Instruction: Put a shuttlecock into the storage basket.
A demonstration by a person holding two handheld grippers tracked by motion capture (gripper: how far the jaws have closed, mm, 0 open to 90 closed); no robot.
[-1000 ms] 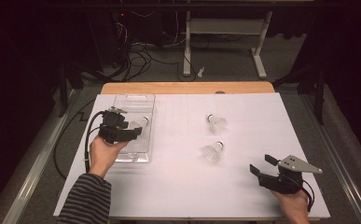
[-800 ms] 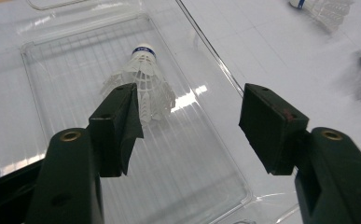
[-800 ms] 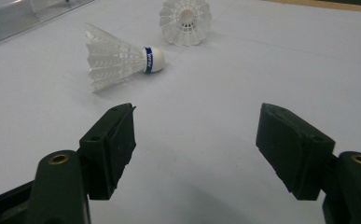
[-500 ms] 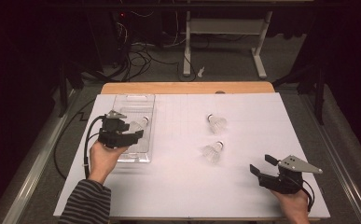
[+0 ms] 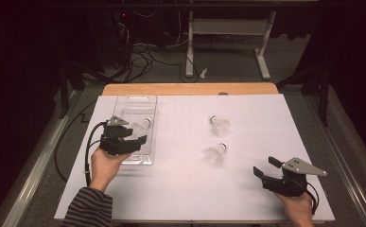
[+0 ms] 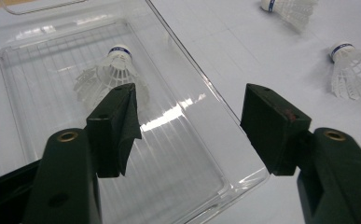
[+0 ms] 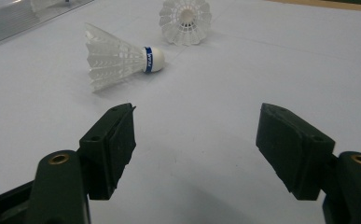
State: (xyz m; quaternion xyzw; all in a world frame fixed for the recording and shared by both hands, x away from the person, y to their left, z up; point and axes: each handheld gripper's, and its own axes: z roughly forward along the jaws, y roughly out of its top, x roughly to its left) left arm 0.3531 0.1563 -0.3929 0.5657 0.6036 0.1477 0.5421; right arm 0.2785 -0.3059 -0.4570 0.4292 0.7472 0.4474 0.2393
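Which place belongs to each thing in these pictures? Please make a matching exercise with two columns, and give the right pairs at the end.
Things:
1. shuttlecock in the tray
2. far shuttlecock
3. left claw
4. right claw

Places:
A. open, low near the table's near right corner
B. on the white sheet, beyond the near shuttlecock
C. lying inside the clear tray
D. open, above the tray's near end

Pairs: 1-C, 2-B, 3-D, 4-A

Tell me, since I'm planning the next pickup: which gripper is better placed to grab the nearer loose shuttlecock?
Probably right. The right gripper is open, with the nearer shuttlecock lying ahead of its jaws. The left gripper, also open, is over the clear tray.
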